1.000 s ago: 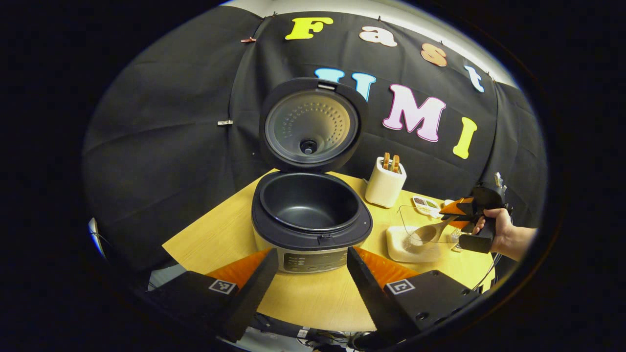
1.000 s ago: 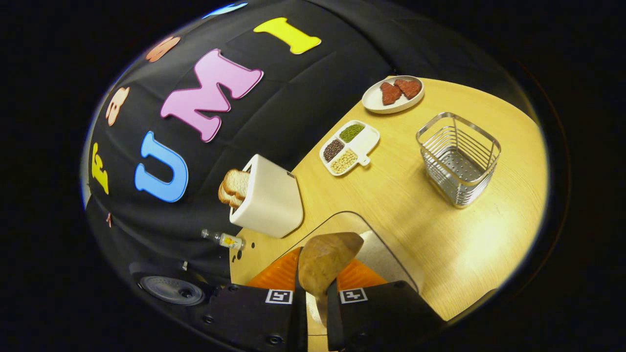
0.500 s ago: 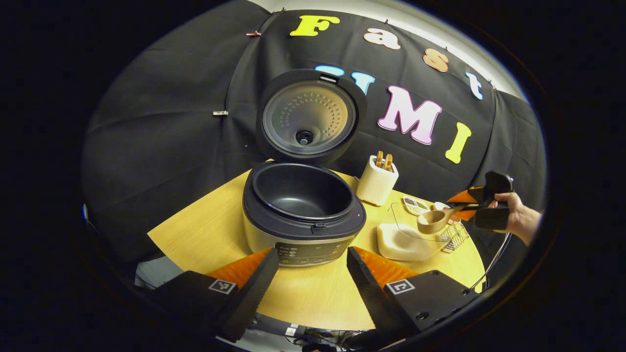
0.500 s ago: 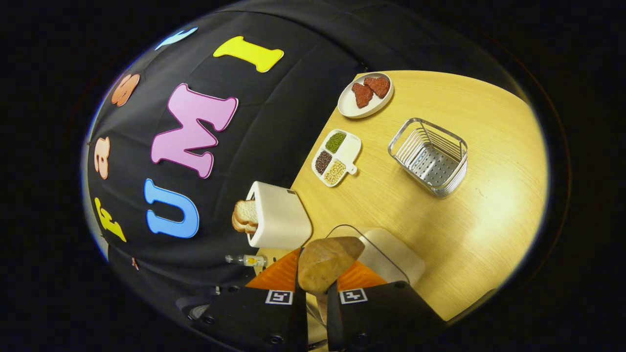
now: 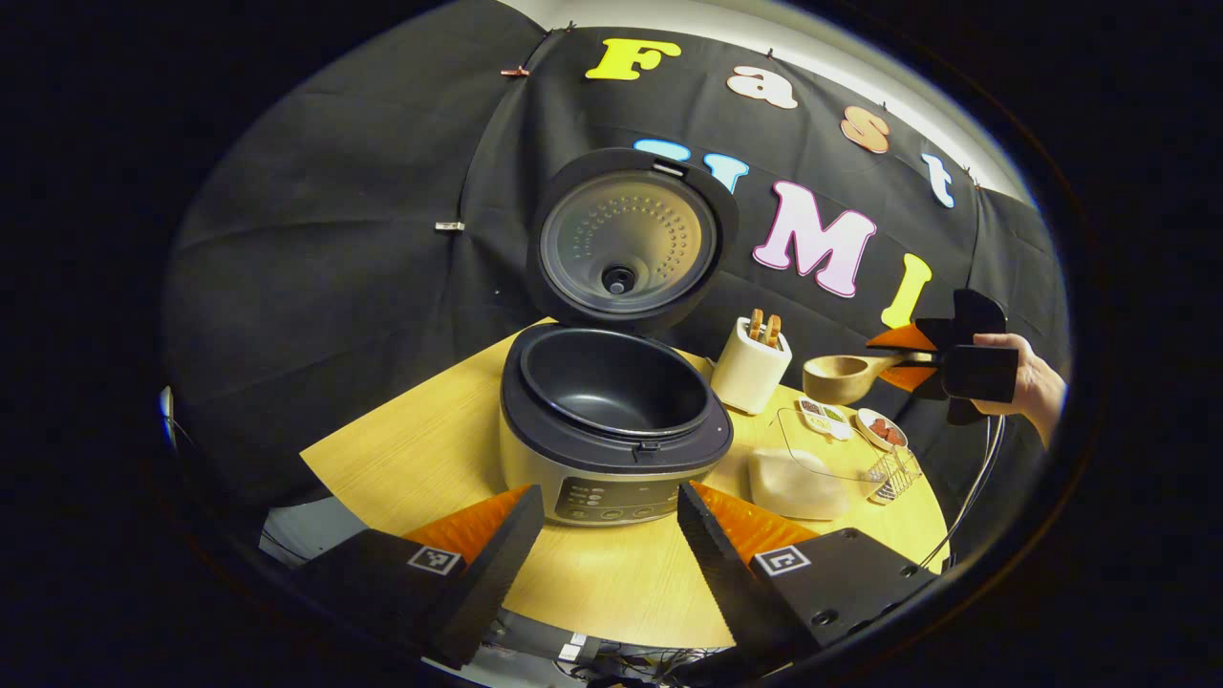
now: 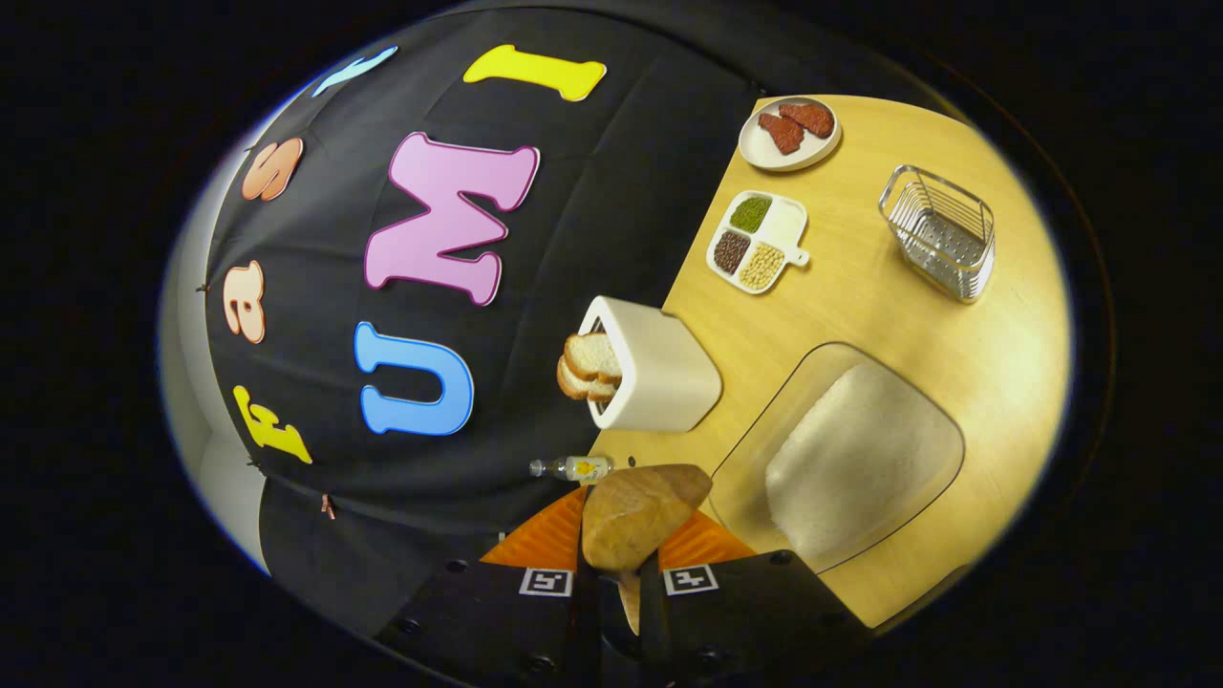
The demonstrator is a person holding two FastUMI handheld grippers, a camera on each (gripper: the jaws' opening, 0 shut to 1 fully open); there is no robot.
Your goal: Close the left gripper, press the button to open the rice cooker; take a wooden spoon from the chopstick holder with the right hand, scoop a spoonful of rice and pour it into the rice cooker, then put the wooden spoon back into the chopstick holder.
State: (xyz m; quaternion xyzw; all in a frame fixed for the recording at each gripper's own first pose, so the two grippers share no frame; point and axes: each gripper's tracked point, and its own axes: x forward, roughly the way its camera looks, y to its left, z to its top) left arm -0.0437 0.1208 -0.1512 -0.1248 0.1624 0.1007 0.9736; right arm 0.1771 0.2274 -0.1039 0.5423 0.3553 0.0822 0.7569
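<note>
In the left gripper view, the rice cooker [image 5: 611, 449] stands at the centre of the frame on the wooden table [image 5: 420, 459], its lid [image 5: 631, 239] swung upright and the dark inner pot [image 5: 626, 382] bare. The left gripper [image 5: 611, 535] sits at the bottom of the frame with its two fingers spread wide apart, released, nothing between them; the cooker's control panel shows in the gap. Just right of the cooker is a white toaster [image 5: 752, 368] with two bread slices poking out of its top.

At the right of that frame a hand [image 5: 1037, 382] holds the right gripper [image 5: 908, 358], which is clenched on the handle of the wooden spoon [image 5: 841, 376]. The spoon's bowl points toward the cooker, held in the air above the clear rice container [image 5: 803, 473], which lies lower right of the cooker with a mound of pale rice in it. Whether the spoon carries rice I cannot tell.

In the right gripper view, the spoon [image 6: 638, 521] rises between the fingers at the bottom centre, both pressing its handle. The rice container [image 6: 860, 459] lies at lower right, the toaster [image 6: 650, 377] at centre, a divided dish of beans [image 6: 760, 241], a plate with red pieces [image 6: 791, 132] and a wire basket [image 6: 941, 231] at upper right
</note>
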